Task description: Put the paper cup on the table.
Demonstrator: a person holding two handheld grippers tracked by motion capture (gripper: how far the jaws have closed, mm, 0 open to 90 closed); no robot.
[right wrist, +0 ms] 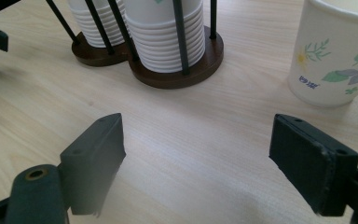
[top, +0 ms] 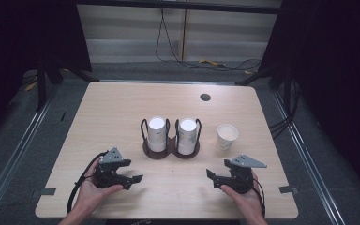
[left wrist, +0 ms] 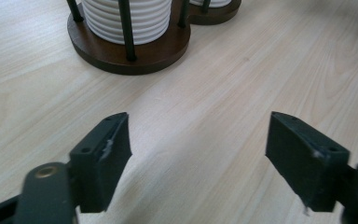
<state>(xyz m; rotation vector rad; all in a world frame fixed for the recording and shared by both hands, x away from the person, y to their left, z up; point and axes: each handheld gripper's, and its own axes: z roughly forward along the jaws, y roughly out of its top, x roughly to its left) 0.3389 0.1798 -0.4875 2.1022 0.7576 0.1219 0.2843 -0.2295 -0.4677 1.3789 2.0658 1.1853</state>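
Both tongs wide, empty: left gripper [top: 137,180], right gripper [top: 209,177]. Risk: right swings in fast, tips loose cup [top: 227,136] beside cup holder [top: 170,149].

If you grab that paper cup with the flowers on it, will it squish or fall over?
The paper cup looks thin-walled, so a hard squeeze would probably crumple it. It stands upright and alone, apparently empty, so it is likely very light and a sideways nudge could tip it. Its round shape means it might roll afterwards.

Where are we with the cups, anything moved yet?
Done: one paper cup stands alone on the table, right of the two-stack cup holder. In hand: nothing; the left gripper and right gripper are both open and empty, short of the holder. Left: both stacks remain full.
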